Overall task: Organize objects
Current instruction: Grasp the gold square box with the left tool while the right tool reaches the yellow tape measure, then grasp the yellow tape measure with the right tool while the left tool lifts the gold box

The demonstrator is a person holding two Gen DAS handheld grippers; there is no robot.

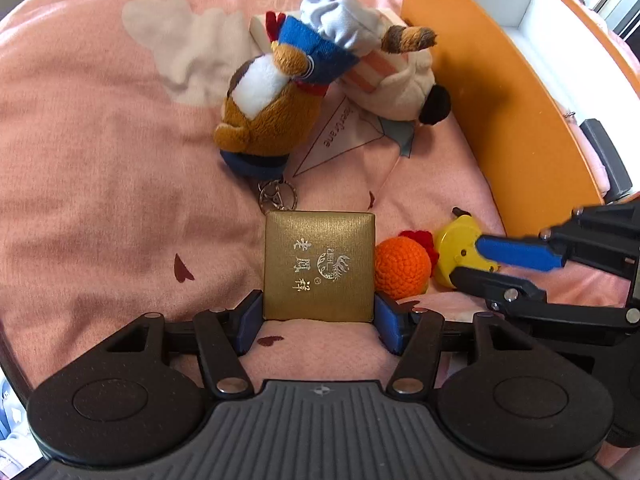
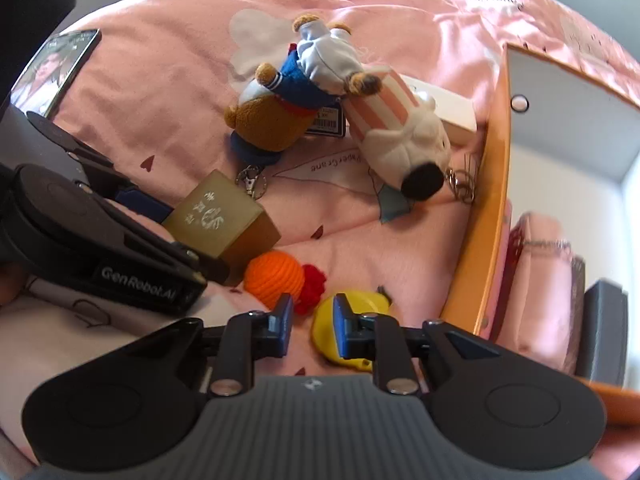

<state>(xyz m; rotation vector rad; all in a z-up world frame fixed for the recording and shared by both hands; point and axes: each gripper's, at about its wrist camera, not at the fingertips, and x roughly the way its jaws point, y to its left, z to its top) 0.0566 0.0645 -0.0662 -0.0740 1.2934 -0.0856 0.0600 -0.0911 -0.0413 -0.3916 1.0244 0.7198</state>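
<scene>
A gold box with printed characters sits on the pink bedding between the blue pads of my left gripper, which is shut on its near end; it also shows in the right wrist view. My right gripper is open and empty, low over the bedding. Its right pad is against a yellow toy, and an orange crocheted ball with a red tuft lies just ahead of its left finger. A brown plush bear and a cream plush pig lie farther back.
An orange box with a white inside stands open at the right, its wall close to the yellow toy. A phone lies at the far left of the bedding. A white box lies under the plush pig.
</scene>
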